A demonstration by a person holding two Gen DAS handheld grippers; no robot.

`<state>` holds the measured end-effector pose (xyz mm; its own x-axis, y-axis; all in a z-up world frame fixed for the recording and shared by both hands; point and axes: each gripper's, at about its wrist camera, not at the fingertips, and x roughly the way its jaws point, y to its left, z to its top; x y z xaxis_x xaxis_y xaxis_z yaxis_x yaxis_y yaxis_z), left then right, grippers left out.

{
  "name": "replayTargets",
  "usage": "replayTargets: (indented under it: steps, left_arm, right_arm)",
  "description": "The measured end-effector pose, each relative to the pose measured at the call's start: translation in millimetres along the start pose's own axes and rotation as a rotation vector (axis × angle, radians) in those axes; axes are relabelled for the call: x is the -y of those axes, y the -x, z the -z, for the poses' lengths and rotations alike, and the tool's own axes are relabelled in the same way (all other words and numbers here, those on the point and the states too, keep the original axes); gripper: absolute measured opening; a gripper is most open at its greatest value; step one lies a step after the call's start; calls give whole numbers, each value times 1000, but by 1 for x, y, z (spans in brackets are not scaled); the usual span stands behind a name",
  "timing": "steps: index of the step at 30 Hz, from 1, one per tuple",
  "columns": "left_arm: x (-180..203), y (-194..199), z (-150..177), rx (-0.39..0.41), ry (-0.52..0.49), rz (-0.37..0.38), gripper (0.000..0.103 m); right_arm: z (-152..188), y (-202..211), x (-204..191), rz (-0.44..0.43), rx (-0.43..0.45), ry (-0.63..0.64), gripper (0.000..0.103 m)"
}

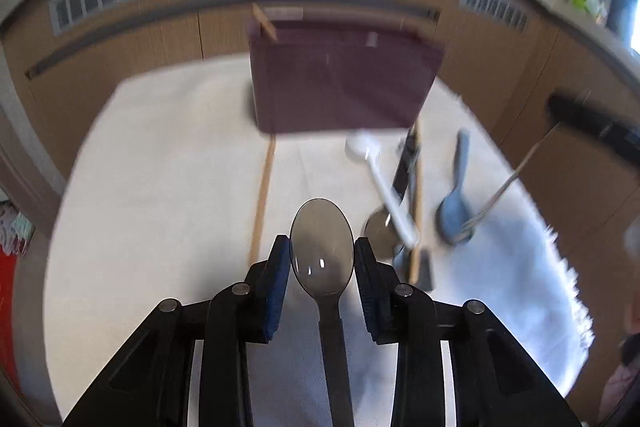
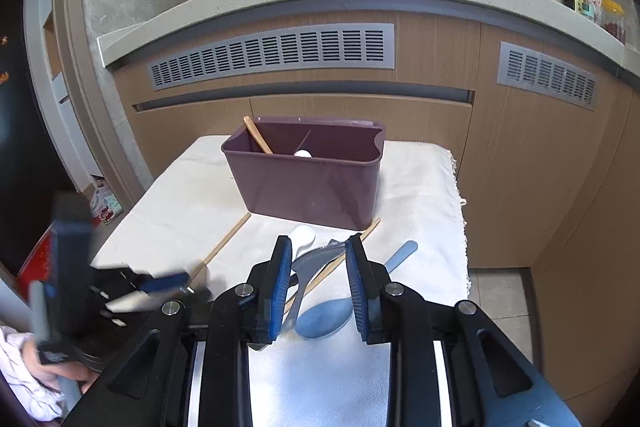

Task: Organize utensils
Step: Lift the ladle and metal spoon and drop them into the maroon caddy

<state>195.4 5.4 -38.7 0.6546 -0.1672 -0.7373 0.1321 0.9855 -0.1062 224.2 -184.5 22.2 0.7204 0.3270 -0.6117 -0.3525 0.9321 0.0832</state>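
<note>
- Step in hand: the left gripper (image 1: 322, 255) frames a grey spoon (image 1: 322, 247), bowl between the blue pads, jaws narrow. Whether the pads press it I cannot tell.
- The right gripper (image 2: 314, 279) hangs part-open and empty above the blue spoon (image 2: 324, 317) on the cloth (image 2: 420, 195).
- Next, I judge: grip firmly, lift, carry to the bin (image 2: 308, 183).
- The spoon looks smooth, glossy and translucent, its handle dark.
</note>
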Motion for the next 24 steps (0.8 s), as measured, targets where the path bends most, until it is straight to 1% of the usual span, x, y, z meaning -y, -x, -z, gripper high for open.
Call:
replayTargets:
  steps: [3, 5, 7, 8, 11, 12, 15, 18, 21, 23, 24]
  left_arm:
    - [-2, 44, -29, 152, 6, 44, 33]
    - [0, 69, -63, 257, -17, 70, 33]
    - [1, 89, -97, 350, -31, 80, 33]
    - [-1, 101, -121, 408, -34, 86, 33]
    - [-4, 122, -171, 548, -37, 90, 33]
    - [-5, 122, -185, 579, -37, 88, 33]
    - [-10, 118, -219, 660, -31, 64, 33]
    - [-15, 100, -236, 701, -13, 52, 33]
    - [-20, 75, -241, 701, 6, 40, 34]
    - [-21, 53, -237, 694, 10, 14, 34]
    - [-22, 45, -234, 686, 10, 13, 34]
  right_arm:
    - [-8, 12, -5, -4, 46, 9, 25]
    - [-24, 23, -9, 6, 102, 36, 24]
    - [-48, 33, -15, 27, 160, 85, 24]
    - [-60, 38, -17, 37, 186, 102, 24]
    - [-110, 50, -18, 52, 269, 140, 24]
    - [-125, 52, -17, 64, 293, 138, 24]
    - [-164, 51, -12, 84, 338, 145, 24]
    - [-183, 38, -10, 95, 348, 146, 24]
    - [-185, 11, -5, 98, 314, 130, 24]
    - [-180, -5, 0, 92, 281, 114, 24]
    - [-176, -17, 2, 88, 261, 109, 24]
